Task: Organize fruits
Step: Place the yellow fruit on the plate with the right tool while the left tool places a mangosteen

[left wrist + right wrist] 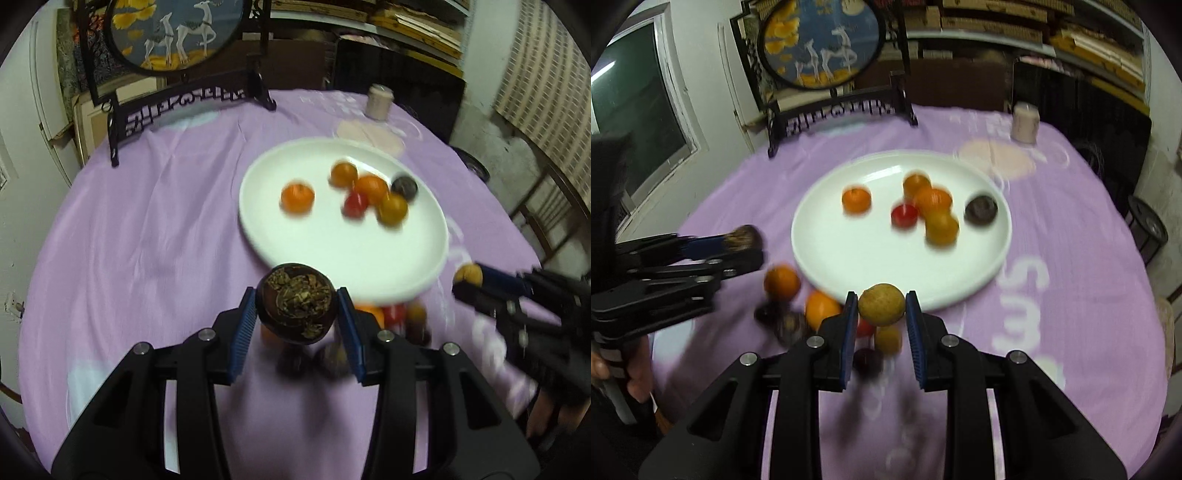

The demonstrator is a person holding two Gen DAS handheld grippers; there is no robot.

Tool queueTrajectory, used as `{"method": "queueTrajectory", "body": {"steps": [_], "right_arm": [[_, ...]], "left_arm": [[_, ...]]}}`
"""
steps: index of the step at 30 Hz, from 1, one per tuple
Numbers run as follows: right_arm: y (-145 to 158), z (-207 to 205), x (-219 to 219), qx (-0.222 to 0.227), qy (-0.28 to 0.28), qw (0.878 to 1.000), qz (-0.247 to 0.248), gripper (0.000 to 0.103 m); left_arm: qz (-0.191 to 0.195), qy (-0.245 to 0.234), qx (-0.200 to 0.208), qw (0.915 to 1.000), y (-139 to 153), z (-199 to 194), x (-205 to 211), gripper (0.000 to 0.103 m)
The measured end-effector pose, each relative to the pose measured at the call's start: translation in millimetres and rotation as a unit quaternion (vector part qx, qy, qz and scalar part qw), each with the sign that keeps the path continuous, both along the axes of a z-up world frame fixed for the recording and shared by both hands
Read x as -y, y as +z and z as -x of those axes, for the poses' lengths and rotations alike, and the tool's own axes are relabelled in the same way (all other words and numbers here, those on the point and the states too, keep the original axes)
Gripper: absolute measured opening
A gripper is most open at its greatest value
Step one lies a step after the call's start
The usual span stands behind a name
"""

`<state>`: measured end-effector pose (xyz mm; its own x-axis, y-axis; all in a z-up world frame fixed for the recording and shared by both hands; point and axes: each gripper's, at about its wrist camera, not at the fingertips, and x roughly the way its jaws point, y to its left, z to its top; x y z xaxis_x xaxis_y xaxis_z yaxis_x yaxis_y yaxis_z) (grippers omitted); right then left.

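My left gripper (297, 308) is shut on a dark brown fruit with a dried, flaky top (297, 304), held above the tablecloth just in front of the white plate (332, 247). My right gripper (881, 306) is shut on a small yellow-brown fruit (881, 304) near the plate's front rim (849, 266). The plate holds several fruits: orange ones (856, 200), a red one (904, 215) and a dark one (980, 209). More loose fruits lie on the cloth below the grippers, among them an orange one (782, 282) and dark ones (788, 325).
A purple tablecloth (147, 221) covers the round table. A dark carved stand with a round deer picture (173, 33) stands at the back left. A pale cup (377, 101) sits at the back right beside a pink round patch. A hand (635, 376) holds the left gripper's handle.
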<state>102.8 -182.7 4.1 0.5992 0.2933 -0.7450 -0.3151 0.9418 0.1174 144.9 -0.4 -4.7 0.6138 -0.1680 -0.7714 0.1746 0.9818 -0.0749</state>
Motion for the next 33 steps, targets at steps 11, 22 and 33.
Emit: {"method": "queueTrajectory", "body": {"steps": [11,22,33], "right_arm": [[5,-57,4,0.012,-0.035,0.999,-0.001,0.026],[-14,-89,-8,-0.007,-0.031,0.999,0.013,0.026],[-22,-100,-10,-0.012,-0.045,0.998,0.039,0.052]], "left_arm": [[0.016,0.010,-0.008,0.9998,8,-67,20,0.044],[0.008,0.021,-0.023,0.9995,-5,-97,24,0.045],[0.021,0.025,-0.003,0.9994,10,-104,12,0.065]]}}
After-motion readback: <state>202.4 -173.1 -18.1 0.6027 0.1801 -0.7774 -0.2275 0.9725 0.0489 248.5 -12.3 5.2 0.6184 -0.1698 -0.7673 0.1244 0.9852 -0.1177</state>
